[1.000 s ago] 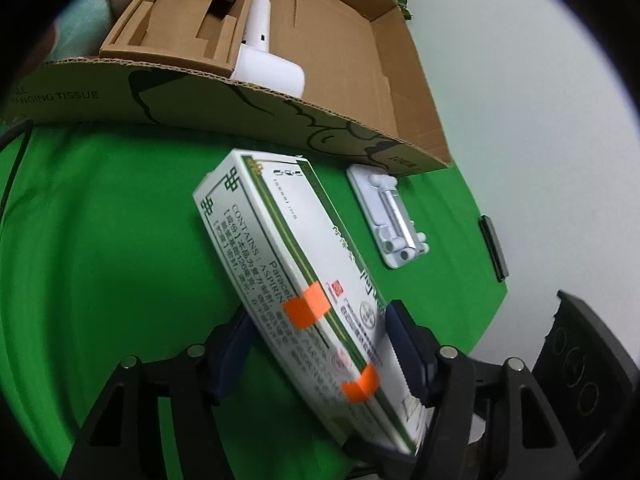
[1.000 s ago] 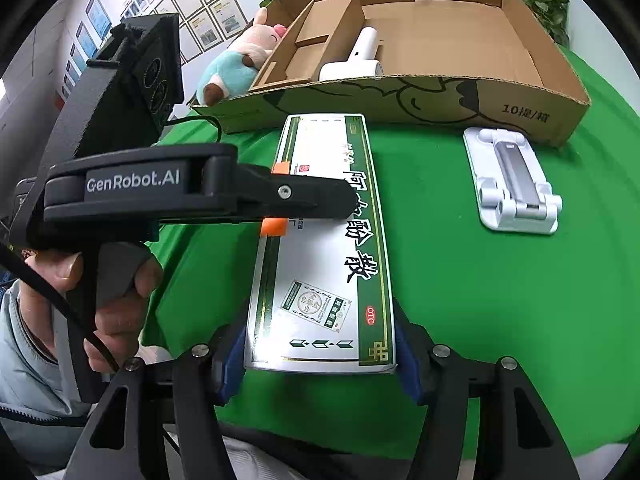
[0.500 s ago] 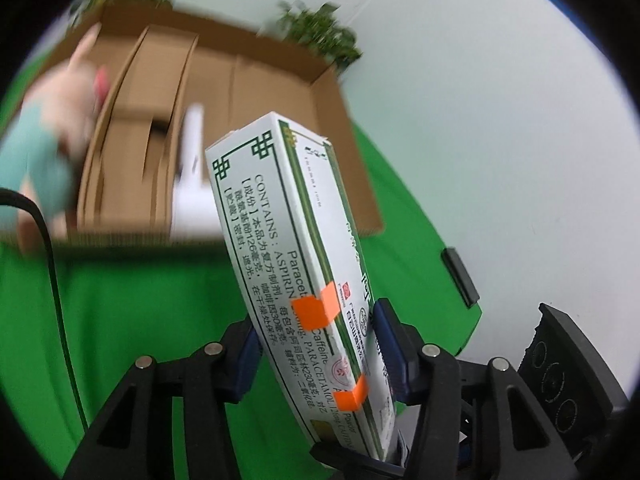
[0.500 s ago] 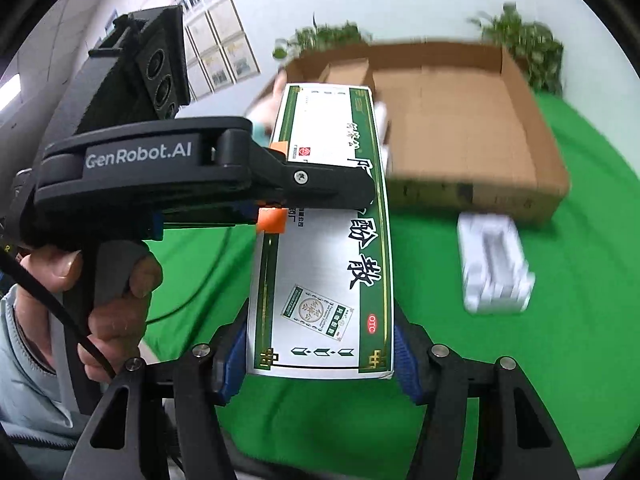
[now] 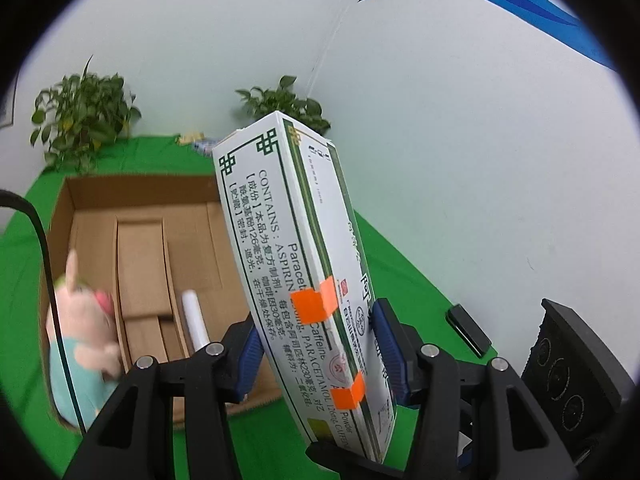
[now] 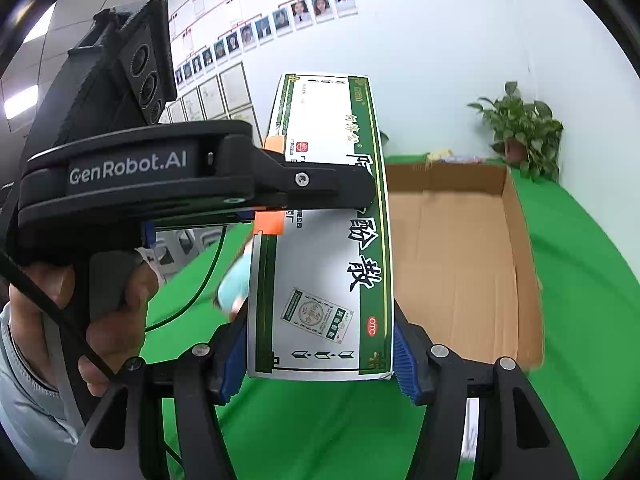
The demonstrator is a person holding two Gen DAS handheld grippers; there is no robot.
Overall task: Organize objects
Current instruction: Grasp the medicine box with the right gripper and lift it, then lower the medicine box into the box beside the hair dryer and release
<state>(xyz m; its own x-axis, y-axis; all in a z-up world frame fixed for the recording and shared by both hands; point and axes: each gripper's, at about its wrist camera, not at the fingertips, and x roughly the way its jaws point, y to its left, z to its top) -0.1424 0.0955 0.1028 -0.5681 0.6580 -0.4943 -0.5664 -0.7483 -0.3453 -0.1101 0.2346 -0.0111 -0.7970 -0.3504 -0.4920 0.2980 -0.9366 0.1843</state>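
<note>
both grippers clamp the medicine box [image 6: 320, 232]: right gripper [image 6: 318, 354] fingers at its near end, left gripper [image 5: 316, 344] mid-length. box held tilted up in air above cardboard box [image 6: 460, 264] on green worktop [image 6: 580, 280].

The medicine box [image 5: 304, 280] stands tilted between the pads of the left gripper [image 5: 316, 344] and, at its near end, between those of the right gripper [image 6: 320, 344] — held above the table [image 5: 400, 272]. Behind and below it lies the cardboard carton [image 6: 460, 264]; in the left wrist view the plush pig [image 5: 80, 340] sits at its left, partly over the wall, with a white tube [image 5: 194, 320] inside just right of the divider. Two potted plants [image 5: 84, 124] stand behind the carton by the wall — a small dark slab [image 5: 468, 330] lies right of the box.
</note>
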